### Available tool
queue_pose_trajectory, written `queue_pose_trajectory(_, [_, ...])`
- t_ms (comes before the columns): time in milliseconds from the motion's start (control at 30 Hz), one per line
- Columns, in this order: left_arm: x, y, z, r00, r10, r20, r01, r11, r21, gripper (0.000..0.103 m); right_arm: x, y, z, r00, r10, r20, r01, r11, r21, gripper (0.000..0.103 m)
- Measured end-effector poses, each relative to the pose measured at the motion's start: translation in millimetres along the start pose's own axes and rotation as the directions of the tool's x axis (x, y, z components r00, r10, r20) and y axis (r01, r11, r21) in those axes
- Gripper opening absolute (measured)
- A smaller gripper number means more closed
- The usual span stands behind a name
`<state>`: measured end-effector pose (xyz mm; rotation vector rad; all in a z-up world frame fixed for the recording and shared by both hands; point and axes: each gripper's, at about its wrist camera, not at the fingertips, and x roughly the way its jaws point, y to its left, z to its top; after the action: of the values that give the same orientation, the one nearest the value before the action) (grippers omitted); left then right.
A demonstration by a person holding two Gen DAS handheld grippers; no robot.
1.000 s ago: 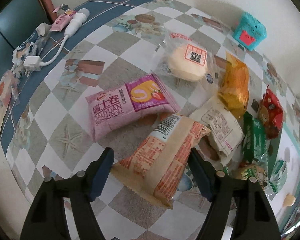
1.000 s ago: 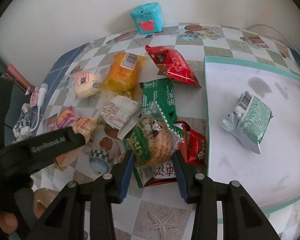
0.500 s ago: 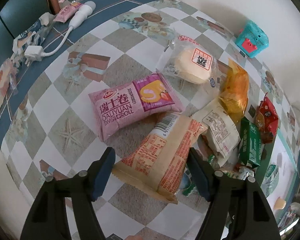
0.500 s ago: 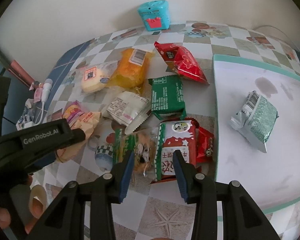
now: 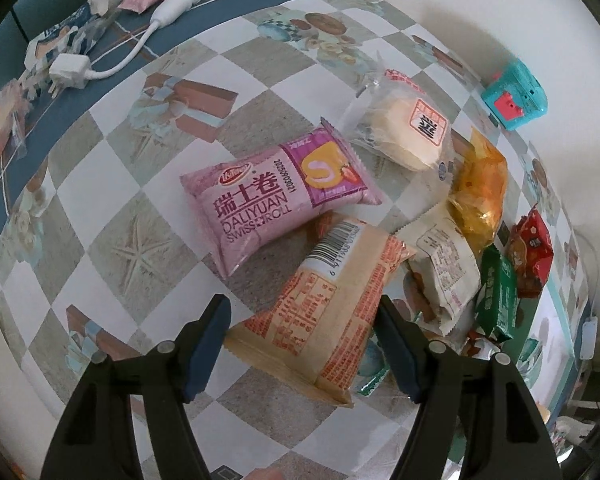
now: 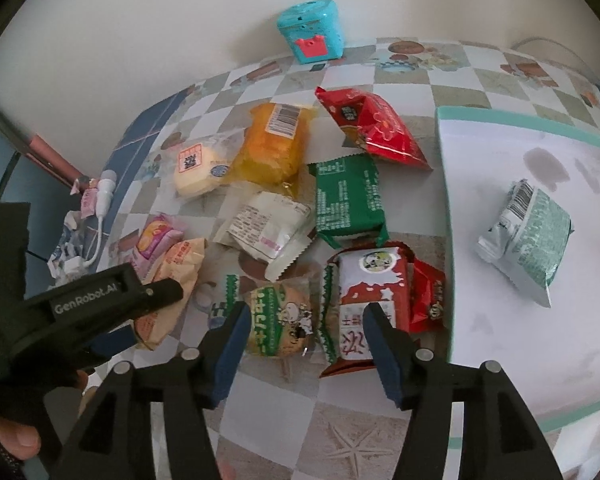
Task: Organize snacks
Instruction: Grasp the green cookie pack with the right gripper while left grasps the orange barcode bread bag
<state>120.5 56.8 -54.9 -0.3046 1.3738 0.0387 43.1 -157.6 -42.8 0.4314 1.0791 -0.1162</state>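
Several snack packs lie on the checkered tablecloth. My left gripper stands open around the near end of a beige and orange pack, which also shows in the right wrist view; whether the fingers touch it I cannot tell. A pink Swiss roll pack lies beyond it. My right gripper is open and empty above a clear cookie pack and a red and white pack. A pale green pack lies on the white tray.
A round bun pack, a yellow pack, a white pack, a green pack and a red pack lie further back. A teal box stands at the wall. A white charger lies far left.
My right gripper let go of the cookie pack, which now lies on the table, and opened wider. My left gripper drew back a little with the beige pack still between its fingers.
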Motion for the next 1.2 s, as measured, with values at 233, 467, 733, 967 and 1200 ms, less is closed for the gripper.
queue_pose_trajectory(233, [-4,11,4,1.0,0.002,0.013,-0.002,0.999,-0.035,0.074,-7,17,3,0.998,0.054,0.022,-0.054,0.998,-0.029,0.062])
queue_pose_trajectory(467, [-6,28,6,1.0,-0.015,0.012,0.016,0.998,-0.068,0.074,19,38,-5,0.999,0.026,-0.043,-0.029,0.995,-0.091,0.062])
queue_pose_trajectory(733, [-3,34,8,0.999,-0.038,-0.002,0.037,0.996,-0.08,0.074,35,30,-6,0.998,-0.052,-0.048,0.048,0.996,-0.076,0.062])
queue_pose_trajectory(967, [-2,30,10,0.999,-0.043,-0.005,0.042,0.996,-0.077,0.074,47,53,-17,0.993,-0.102,-0.053,0.091,0.98,-0.179,0.062])
queue_pose_trajectory(1200, [10,21,8,0.999,-0.044,-0.028,0.043,0.998,-0.051,0.074,47,53,-20,0.995,-0.088,-0.045,0.079,0.983,-0.168,0.057])
